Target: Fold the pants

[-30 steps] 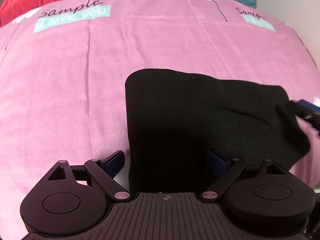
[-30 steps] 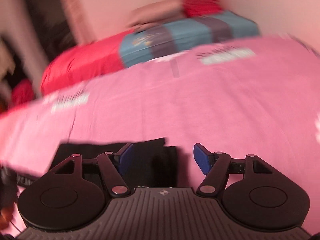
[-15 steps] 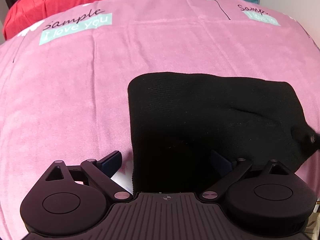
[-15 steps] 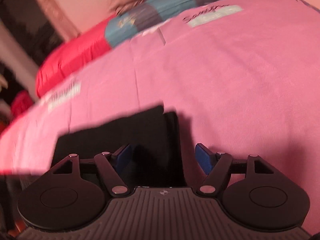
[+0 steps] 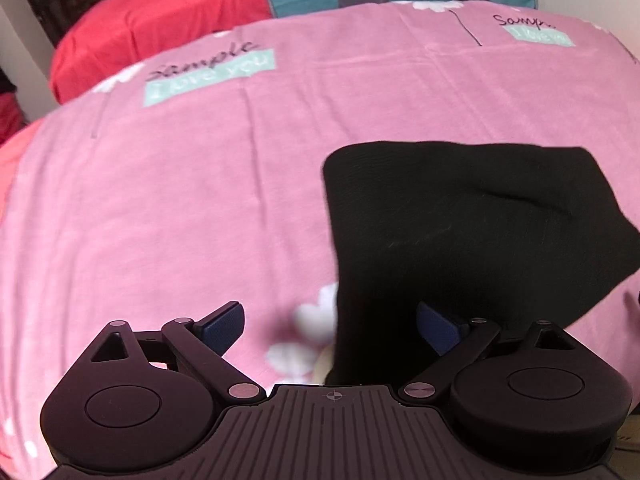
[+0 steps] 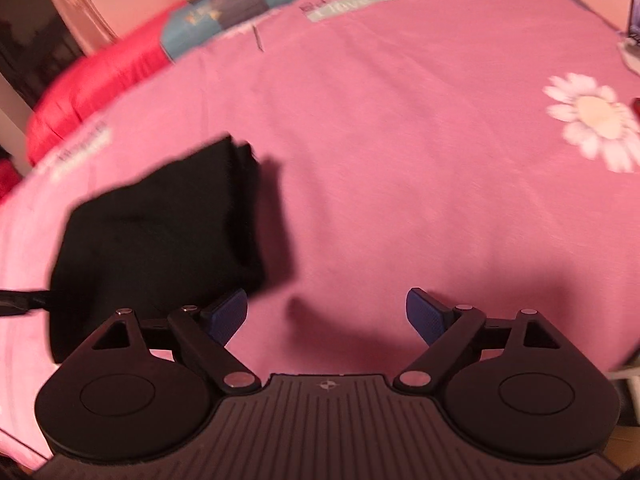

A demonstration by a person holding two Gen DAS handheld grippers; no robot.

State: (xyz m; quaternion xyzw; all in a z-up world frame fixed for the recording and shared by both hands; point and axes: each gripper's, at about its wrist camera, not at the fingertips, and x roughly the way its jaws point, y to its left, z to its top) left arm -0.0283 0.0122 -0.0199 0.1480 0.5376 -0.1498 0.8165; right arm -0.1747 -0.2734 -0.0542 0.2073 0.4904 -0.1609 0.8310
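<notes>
Soft, even indoor light; motion blur, warm cast, fisheye-bent edges.

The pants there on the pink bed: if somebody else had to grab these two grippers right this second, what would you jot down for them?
Left gripper: open, holding nothing, low over the near left edge of the pants.
Right gripper: open, holding nothing, over bare pink bedspread to the right of the pants.
Pants: black, lying on the bedspread as a compact folded bundle, with stacked layers showing at its right edge in the right wrist view.
Done: the folds appear made and the bundle is released.
Left: probably nothing more than smoothing the slight ridge on top, if you want it neater.
</notes>
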